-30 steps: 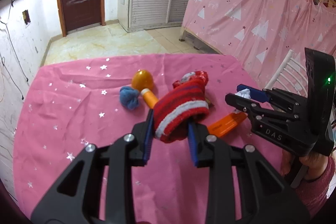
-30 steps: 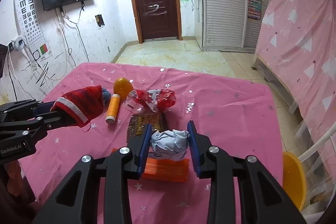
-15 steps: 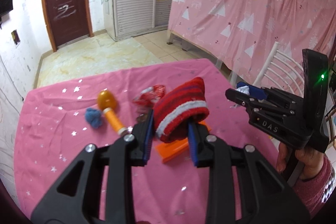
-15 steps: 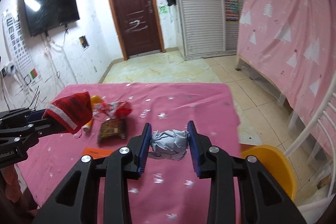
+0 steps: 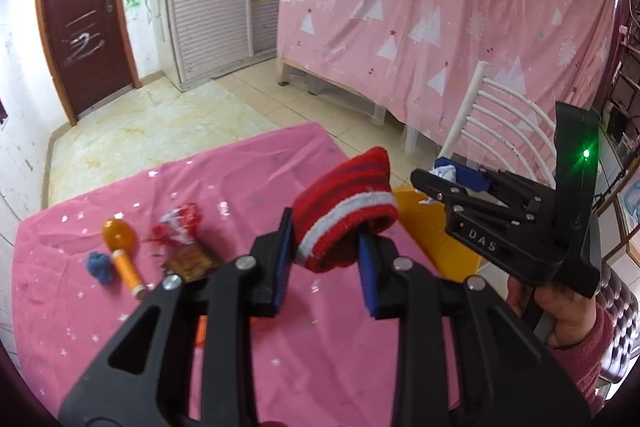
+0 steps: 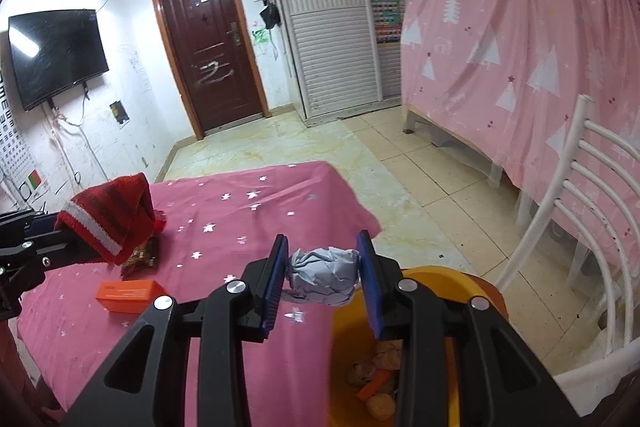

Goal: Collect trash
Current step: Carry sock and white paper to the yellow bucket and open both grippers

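Note:
My left gripper (image 5: 324, 247) is shut on a red striped knit sock (image 5: 344, 211) and holds it above the pink table (image 5: 160, 315); the sock also shows in the right wrist view (image 6: 112, 219). My right gripper (image 6: 322, 277) is shut on a crumpled grey paper ball (image 6: 324, 277), held over the table's right edge above the orange bin (image 6: 440, 279). The bin holds scraps. In the left wrist view the right gripper (image 5: 440, 183) is at the right, over the bin (image 5: 436, 235).
On the table lie an orange box (image 6: 128, 295), a brown snack packet (image 5: 188, 259), a red wrapper (image 5: 180, 223), an orange spool with a ball (image 5: 120, 243) and a blue yarn tuft (image 5: 100, 265). A white chair (image 6: 572, 227) stands right of the bin.
Both grippers have swung to the right, away from the table's middle toward the bin, each still holding its item. The orange bin has come into view under the right gripper.

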`<state>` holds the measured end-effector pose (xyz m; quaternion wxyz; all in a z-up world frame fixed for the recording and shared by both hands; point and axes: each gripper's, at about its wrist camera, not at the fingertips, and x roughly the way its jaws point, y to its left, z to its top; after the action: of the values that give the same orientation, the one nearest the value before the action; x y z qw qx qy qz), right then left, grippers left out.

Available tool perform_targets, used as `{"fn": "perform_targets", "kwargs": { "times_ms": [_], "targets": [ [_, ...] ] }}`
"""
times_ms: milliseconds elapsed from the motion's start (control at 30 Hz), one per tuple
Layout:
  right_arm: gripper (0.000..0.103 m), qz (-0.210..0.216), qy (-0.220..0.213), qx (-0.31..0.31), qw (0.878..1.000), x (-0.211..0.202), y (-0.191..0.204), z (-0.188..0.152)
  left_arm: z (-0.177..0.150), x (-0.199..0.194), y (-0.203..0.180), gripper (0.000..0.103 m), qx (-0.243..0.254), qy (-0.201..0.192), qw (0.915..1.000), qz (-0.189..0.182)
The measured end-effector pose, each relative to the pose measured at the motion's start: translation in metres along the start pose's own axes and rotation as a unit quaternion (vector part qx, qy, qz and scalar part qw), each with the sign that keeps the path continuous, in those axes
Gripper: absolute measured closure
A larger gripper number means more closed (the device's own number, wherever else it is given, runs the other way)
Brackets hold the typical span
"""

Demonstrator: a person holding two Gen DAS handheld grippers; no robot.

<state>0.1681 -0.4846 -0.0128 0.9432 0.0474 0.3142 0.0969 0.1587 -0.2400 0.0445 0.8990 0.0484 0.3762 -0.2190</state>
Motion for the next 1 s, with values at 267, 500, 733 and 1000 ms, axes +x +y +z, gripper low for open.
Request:
{"fn": "perform_targets", "kwargs": {
  "times_ms": [267, 500, 733, 1000],
  "targets": [
    [0.075, -0.02, 0.009, 0.047, 0.999, 0.005, -0.047, -0.01, 0.012, 0.029, -0.034, 0.076, 0.014, 0.021, 0.9995, -0.019],
    [0.075, -0.04, 0.018, 0.065, 0.997, 0.004, -0.071, -0.019, 0.027, 0.057, -0.058, 0.076, 0.001, 0.036, 0.9986, -0.039],
    [0.071, -0.044, 0.036, 0.051, 0.997, 0.005, -0.078, -0.024, 0.041, 0.079, -0.077, 0.075, -0.003, 0.05, 0.9972, -0.055],
    [0.041, -0.057, 0.039, 0.047, 0.996, 0.003, -0.082, -0.024, 0.044, 0.091, -0.082, 0.049, -0.022, 0.067, 0.9958, -0.058]
  ]
}}
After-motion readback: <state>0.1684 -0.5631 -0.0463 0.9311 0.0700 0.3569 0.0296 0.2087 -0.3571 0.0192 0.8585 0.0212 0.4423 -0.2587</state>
